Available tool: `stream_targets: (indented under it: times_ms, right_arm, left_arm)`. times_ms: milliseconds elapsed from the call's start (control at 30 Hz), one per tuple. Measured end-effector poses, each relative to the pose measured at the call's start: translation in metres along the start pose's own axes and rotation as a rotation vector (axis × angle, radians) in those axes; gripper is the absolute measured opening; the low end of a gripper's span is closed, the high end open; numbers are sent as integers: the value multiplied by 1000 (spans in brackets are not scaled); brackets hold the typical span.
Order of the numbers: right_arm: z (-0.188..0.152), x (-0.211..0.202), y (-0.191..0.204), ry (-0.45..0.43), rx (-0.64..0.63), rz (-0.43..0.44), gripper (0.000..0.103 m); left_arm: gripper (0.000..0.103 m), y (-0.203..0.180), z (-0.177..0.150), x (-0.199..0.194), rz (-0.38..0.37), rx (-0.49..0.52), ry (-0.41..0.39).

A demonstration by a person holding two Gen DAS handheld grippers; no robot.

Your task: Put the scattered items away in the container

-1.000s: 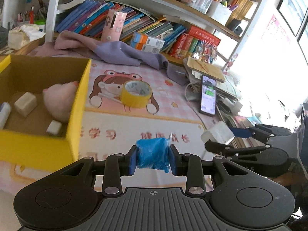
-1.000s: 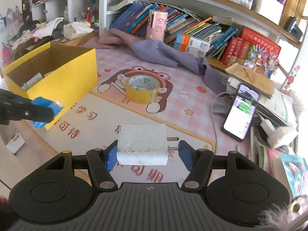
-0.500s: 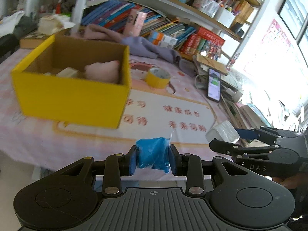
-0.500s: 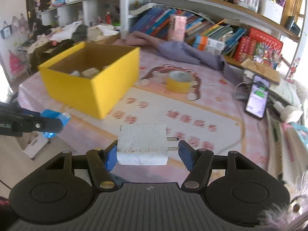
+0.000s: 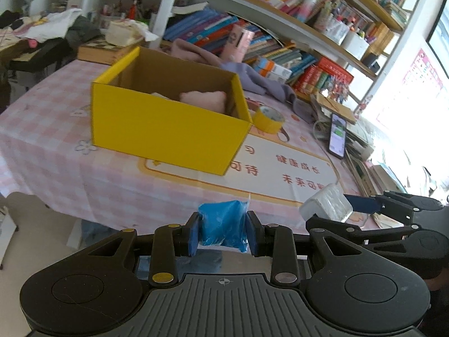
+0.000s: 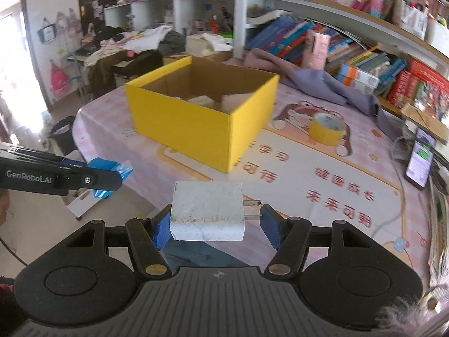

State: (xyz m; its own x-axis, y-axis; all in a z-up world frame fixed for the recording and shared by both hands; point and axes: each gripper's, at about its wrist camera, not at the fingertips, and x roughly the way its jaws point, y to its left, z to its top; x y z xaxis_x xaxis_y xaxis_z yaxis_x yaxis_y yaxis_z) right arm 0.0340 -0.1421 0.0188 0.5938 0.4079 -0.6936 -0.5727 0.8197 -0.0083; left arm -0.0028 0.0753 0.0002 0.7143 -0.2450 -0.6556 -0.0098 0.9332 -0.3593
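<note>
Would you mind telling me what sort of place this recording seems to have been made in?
Most likely a lived-in home study or a child's room. Crowded bookshelves line the wall, a pink checked tablecloth with a cartoon print covers the table, and clothes lie heaped on furniture in the background.

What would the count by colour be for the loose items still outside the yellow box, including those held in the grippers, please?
Blue: 1, the blue packet in the left gripper
White: 1, the white charger in the right gripper
Yellow: 1, the tape roll on the table
Total: 3
</note>
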Motion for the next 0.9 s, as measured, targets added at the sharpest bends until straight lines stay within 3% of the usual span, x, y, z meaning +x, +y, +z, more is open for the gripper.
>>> stream_targets:
  times_ms: [333, 900]
  right_arm:
    - [1, 12, 23, 32, -3, 39, 62]
    - [23, 31, 32, 13, 6, 92, 62]
  left_arm:
    - [31, 22, 3, -3, 21, -14, 13]
    - [31, 35, 34, -3, 49, 21, -14]
